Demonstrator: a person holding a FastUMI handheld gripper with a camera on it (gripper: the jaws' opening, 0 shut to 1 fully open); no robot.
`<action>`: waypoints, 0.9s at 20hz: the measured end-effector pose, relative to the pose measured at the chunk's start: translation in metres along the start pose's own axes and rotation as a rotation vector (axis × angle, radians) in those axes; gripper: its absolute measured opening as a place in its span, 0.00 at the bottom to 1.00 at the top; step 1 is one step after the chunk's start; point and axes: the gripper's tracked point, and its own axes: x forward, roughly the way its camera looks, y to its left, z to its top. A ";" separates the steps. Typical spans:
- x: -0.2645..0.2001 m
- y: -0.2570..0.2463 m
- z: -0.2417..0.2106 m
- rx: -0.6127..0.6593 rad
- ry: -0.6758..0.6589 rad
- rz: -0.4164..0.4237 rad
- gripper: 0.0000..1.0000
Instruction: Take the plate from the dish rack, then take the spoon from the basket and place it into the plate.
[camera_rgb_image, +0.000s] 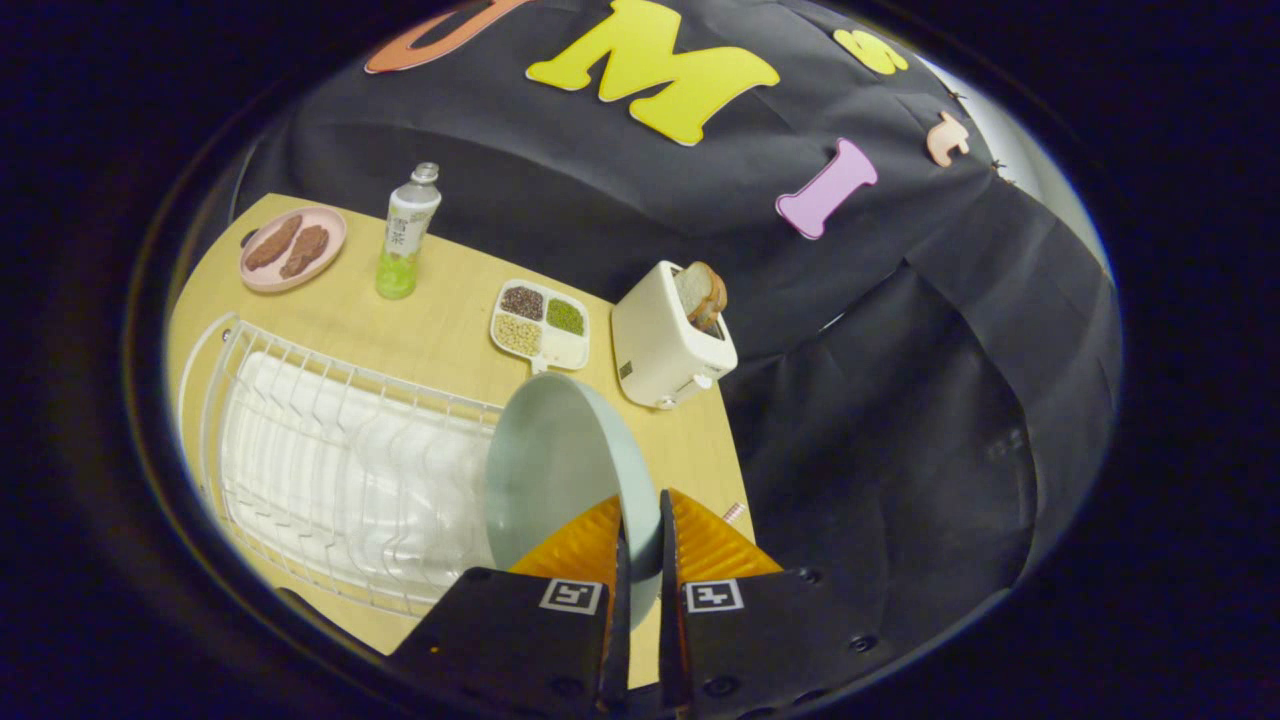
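Observation:
A pale grey-green plate (560, 465) stands on edge between the fingers of my gripper (640, 500), which is shut on its rim. The plate hangs tilted just past the near end of the white wire dish rack (340, 470), over the wooden table (440, 330). The rack's slots behind the plate hold nothing.
Beyond the plate stand a white toaster (668, 345) with a bread slice, a divided white tray of beans (540, 322), a bottle with green drink (407, 232) and a pink plate with brown food (292, 248). The table's right edge runs just ahead of the fingers.

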 end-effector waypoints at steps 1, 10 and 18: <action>-0.004 -0.006 -0.001 0.011 -0.019 0.010 0.17; -0.061 -0.034 -0.057 0.152 -0.181 0.261 0.17; -0.083 -0.013 -0.164 0.362 -0.286 0.537 0.17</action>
